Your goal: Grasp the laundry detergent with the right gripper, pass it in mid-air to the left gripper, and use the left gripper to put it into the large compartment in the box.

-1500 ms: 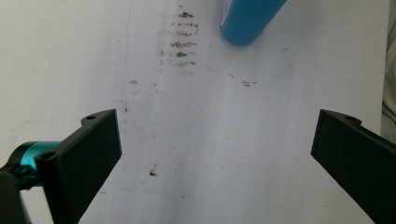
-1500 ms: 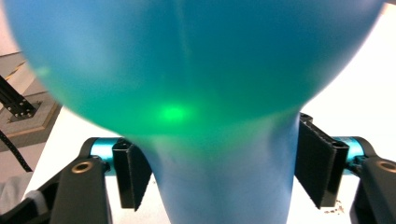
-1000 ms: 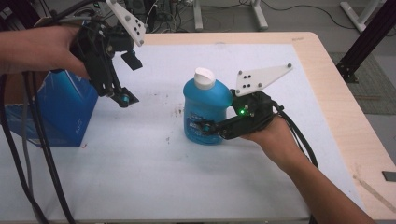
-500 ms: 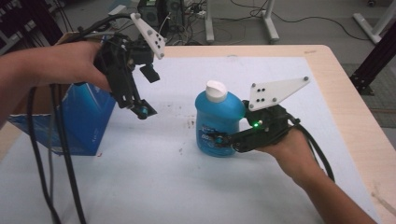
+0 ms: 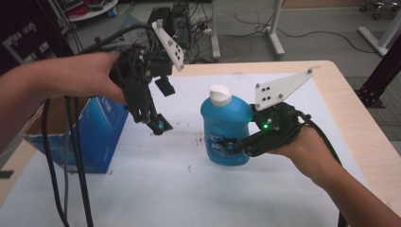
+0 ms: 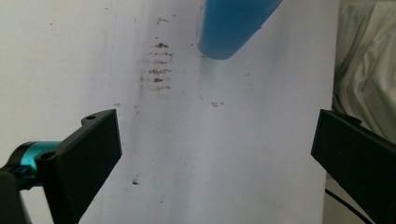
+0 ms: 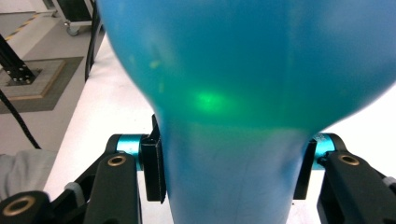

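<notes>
You're clamping the right gripper (image 5: 230,146) onto the lower body of the blue bottle (image 5: 226,127), jaws pinching either side of the narrower part, which makes sense since that waist is giving the pads something to bite on while the white cap (image 5: 220,95) is staying upright. The bottle is sitting around the middle of the white mat (image 5: 156,189), and going by the left gripper view its base looks to be hanging just clear of the surface. Your left gripper (image 5: 158,126) is hovering off to the side with nothing in it, jaws spread wide, just beside the blue box (image 5: 97,137), probably keeping out of the way. The right gripper view is giving you the pads (image 7: 154,163) pressing the plastic up close, which the high view can't really resolve. The left gripper view is picking up brown smudges (image 6: 159,65) on the mat.
</notes>
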A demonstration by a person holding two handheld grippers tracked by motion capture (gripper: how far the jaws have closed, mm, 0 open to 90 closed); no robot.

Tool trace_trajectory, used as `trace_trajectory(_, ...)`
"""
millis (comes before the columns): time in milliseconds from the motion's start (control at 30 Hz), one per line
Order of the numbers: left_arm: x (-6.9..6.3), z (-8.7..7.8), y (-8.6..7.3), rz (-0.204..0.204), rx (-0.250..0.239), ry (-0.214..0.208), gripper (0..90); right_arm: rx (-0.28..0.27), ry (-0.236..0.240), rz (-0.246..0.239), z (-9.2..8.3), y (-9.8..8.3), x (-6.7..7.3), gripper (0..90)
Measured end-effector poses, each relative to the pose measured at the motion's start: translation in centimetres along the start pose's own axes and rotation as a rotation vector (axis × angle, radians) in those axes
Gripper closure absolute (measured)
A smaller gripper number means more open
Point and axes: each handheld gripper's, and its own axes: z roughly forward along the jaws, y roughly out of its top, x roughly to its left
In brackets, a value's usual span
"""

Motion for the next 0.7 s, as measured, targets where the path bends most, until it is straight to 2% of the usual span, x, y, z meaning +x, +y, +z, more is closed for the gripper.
trace_trajectory(133,-0.1,-0.3,1.3,0.014,-0.003,-0.007,1.7,0.027,0.013,-0.007,-0.1,0.8,-0.4,45.5)
trace_trajectory(300,-0.5,-0.2,2.4,0.036,0.021,-0.027,1.7,0.024,0.047,-0.013,0.1,1.5,-0.6,45.5)
trace_trajectory(700,-0.9,-0.1,3.5,0.057,0.036,-0.039,1.7,0.063,0.089,-0.031,1.6,2.4,-0.8,45.5)
